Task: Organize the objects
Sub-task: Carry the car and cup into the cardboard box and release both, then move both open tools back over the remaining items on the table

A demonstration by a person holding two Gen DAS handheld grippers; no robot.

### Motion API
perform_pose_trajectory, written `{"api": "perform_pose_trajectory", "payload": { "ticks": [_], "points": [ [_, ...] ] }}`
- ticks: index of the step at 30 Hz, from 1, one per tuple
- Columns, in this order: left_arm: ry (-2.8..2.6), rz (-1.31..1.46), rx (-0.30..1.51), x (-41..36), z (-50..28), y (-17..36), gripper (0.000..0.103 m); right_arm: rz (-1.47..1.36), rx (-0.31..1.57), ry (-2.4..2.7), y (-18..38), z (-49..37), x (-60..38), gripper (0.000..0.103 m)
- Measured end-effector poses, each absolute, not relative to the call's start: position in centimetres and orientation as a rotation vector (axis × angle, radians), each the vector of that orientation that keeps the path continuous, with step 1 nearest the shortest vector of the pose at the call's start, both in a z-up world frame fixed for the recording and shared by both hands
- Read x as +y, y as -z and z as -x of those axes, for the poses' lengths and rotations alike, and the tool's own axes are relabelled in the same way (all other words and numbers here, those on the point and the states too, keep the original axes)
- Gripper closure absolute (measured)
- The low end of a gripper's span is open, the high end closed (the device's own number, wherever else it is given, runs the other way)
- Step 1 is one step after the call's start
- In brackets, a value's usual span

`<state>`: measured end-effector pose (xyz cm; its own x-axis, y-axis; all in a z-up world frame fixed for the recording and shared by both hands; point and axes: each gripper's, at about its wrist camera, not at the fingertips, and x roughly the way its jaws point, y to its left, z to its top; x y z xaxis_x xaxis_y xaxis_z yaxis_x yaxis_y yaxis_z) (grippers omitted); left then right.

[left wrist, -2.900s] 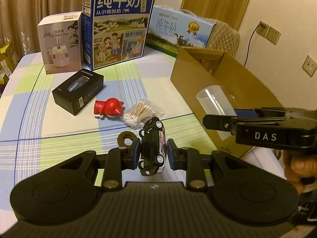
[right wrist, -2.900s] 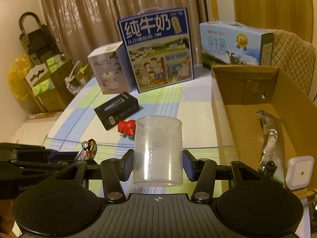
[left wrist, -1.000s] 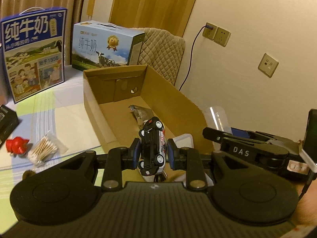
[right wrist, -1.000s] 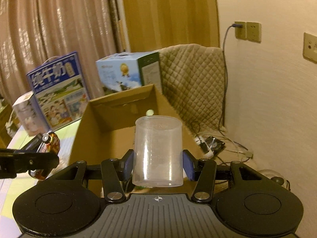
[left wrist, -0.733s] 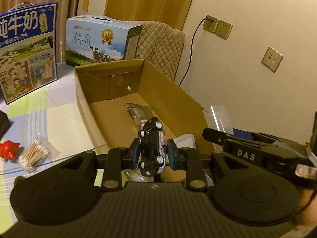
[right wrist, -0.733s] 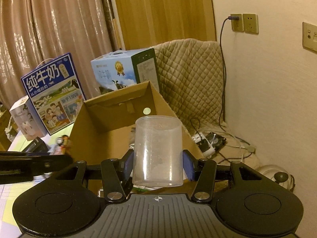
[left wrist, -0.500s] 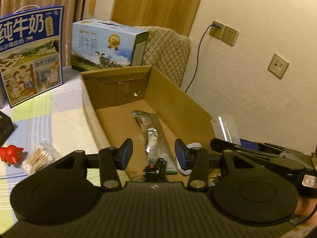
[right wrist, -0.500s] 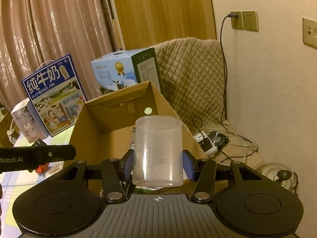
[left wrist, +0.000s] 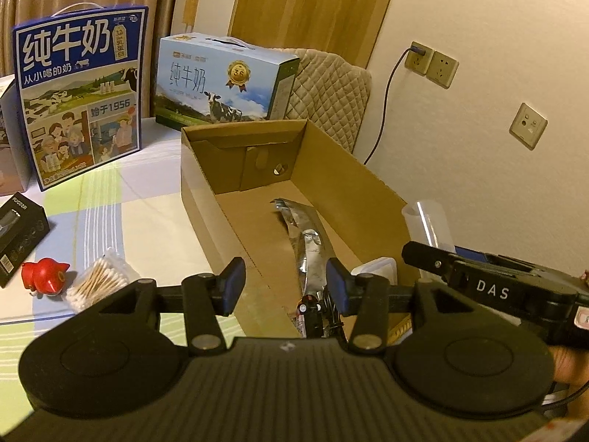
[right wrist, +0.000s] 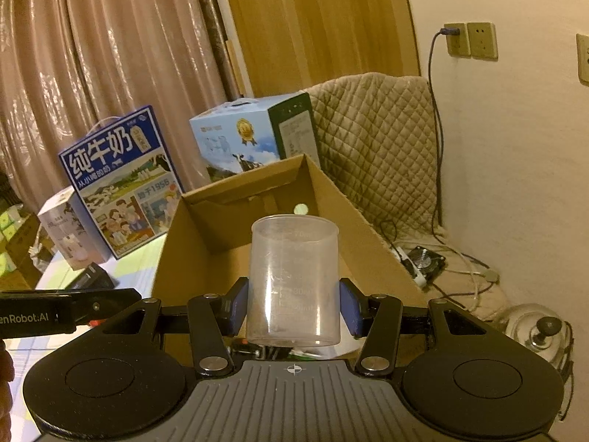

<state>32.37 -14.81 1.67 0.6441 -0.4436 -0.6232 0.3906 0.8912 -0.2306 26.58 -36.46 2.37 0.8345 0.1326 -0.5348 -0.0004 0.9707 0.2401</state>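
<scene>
My left gripper [left wrist: 285, 285] hangs over the near end of the cardboard box [left wrist: 353, 188], jaws wide apart with nothing between them. The toy car [left wrist: 313, 315] lies in the box just below the jaws, partly hidden by the gripper body, beside a silver foil pouch [left wrist: 307, 237] that runs along the box floor. A white square item [left wrist: 375, 267] sits at the near right corner of the box; I cannot tell what it is.

My right gripper [right wrist: 293, 304] is clamped on the clear measuring cup [right wrist: 293, 280], upright, held above the near end of the same box [right wrist: 173, 258].

On the checked tablecloth [left wrist: 147, 213] to the left of the box: bag of cotton swabs [left wrist: 97, 281], red figurine [left wrist: 44, 274] just beside it, black box [left wrist: 20, 234] at the frame edge. Behind stand two milk cartons, the dark blue one [left wrist: 81, 92] and the light blue one [left wrist: 224, 81], the latter close to the box's far wall. A quilted chair back [left wrist: 331, 88] stands beyond the box.
</scene>
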Motion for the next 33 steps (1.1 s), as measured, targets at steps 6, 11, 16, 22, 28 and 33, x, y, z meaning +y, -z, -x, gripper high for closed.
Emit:
{"api": "perform_pose_trajectory", "payload": {
  "ticks": [6,11,16,22,28,33],
  "points": [
    [0.461,0.085,0.728,-13.8,-32.4,-1.6,0.054,-0.24,0.402,-0.077,-3.6,-25.7,-35.8,0.031],
    [0.447,0.081,0.73,-12.6,-32.3,-1.5,0.054,-0.244,0.39,-0.085,-3.9,-25.7,-35.4,0.03],
    [0.426,0.078,0.735,-11.5,-32.2,-1.3,0.054,-0.246,0.397,-0.083,-3.9,-25.8,-35.2,0.03],
    [0.413,0.076,0.735,-10.5,-31.9,-1.3,0.053,-0.235,0.403,-0.092,-3.9,-25.8,-34.4,0.03],
    [0.4,0.077,0.729,-9.4,-31.6,-1.4,0.052,-0.227,0.402,-0.095,-3.9,-25.9,-33.5,0.03],
    [0.373,0.085,0.721,-7.8,-31.4,-1.7,0.046,-0.221,0.4,-0.11,-4.0,-26.0,-32.4,0.03]
  ]
}}
